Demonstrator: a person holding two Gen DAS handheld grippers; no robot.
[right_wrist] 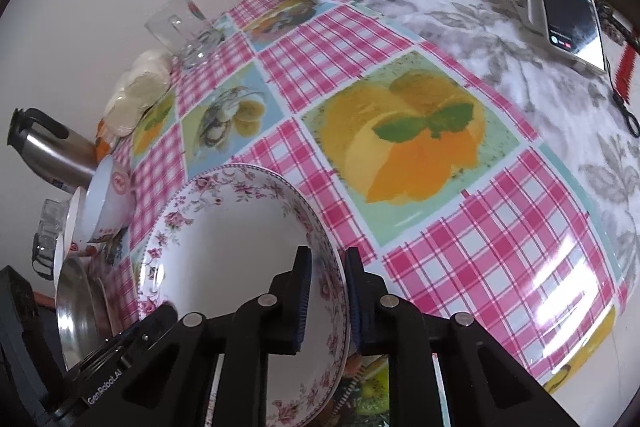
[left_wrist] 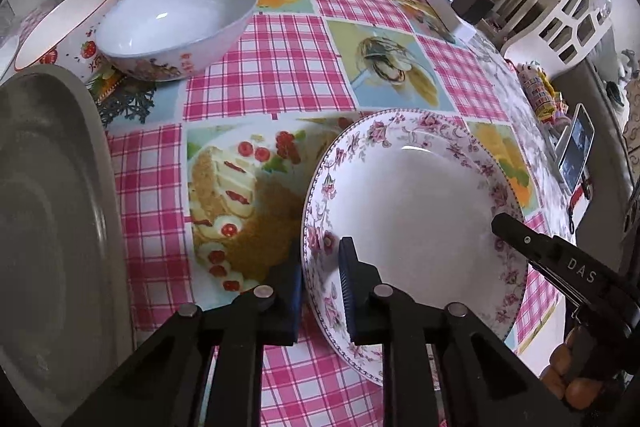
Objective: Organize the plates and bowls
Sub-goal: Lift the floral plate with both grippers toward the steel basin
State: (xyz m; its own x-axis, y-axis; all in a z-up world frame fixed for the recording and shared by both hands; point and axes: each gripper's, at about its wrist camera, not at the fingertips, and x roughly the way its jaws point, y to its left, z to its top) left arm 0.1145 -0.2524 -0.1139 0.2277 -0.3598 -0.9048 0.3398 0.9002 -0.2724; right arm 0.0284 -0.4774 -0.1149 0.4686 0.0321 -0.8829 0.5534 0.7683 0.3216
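Floral plate on counter, near front edge. Left tongs clamped on its left rim, right tongs clamped on opposite rim. Judged: glazed ceramic, stiff, slick, breakable; rim is the only purchase, two-sided hold sensible. Count: one floral plate, one metal plate, two bowls: pale blue bowl, strawberry bowl, touching
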